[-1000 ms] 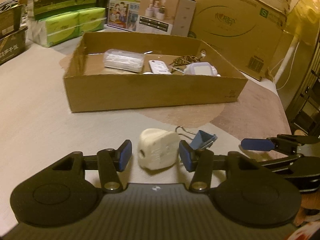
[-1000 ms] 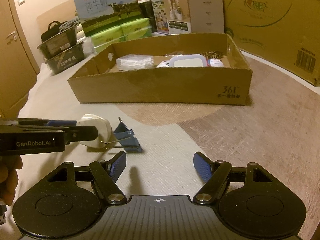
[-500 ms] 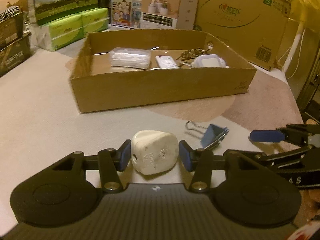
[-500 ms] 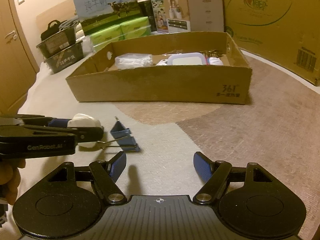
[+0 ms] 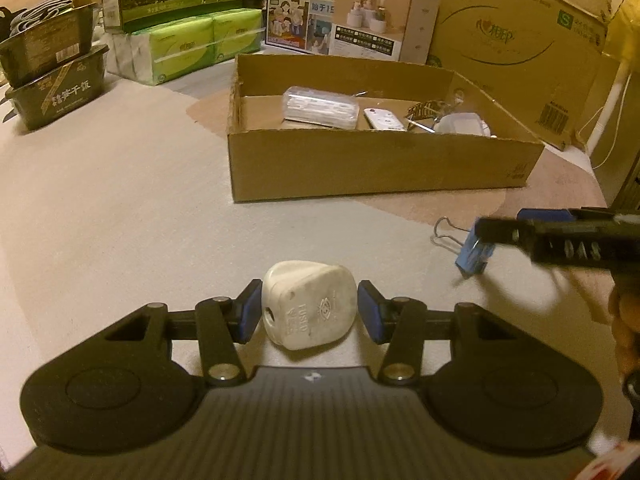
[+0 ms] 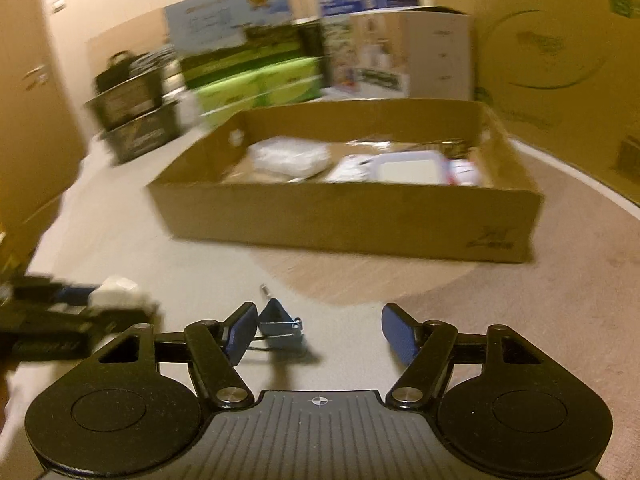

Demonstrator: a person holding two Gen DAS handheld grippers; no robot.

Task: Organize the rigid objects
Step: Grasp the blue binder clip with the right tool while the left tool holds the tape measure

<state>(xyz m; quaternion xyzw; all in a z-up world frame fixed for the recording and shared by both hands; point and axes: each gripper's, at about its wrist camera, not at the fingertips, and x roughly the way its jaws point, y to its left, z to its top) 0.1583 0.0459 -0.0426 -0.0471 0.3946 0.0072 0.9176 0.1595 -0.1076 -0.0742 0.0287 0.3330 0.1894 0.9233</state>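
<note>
**Two claws, two small hard things, one box ahead**

Between the pads of the left claw (image 5: pixel 308 312) sits the white plug (image 5: pixel 309 309). The jaws are narrow around its flanks, with a sliver of gap on each side, so I judge it framed and not yet pinched. It looks stiff, light and smooth-shelled; the flat sides are the place to squeeze.

The right claw (image 6: pixel 316 332) stands wide, its jaws having just been closing. The blue binder clip (image 6: pixel 280 322) lies just inside its left pad, off-centre. The clip is rigid, thin and apt to skid; its folded body gives a better hold than the wire loops.

Beyond both claws stands the cardboard box (image 5: pixel 380 168), already part filled. The carpeted floor (image 5: pixel 120 208) before it is bare, and the near wall needs clearing.
</note>
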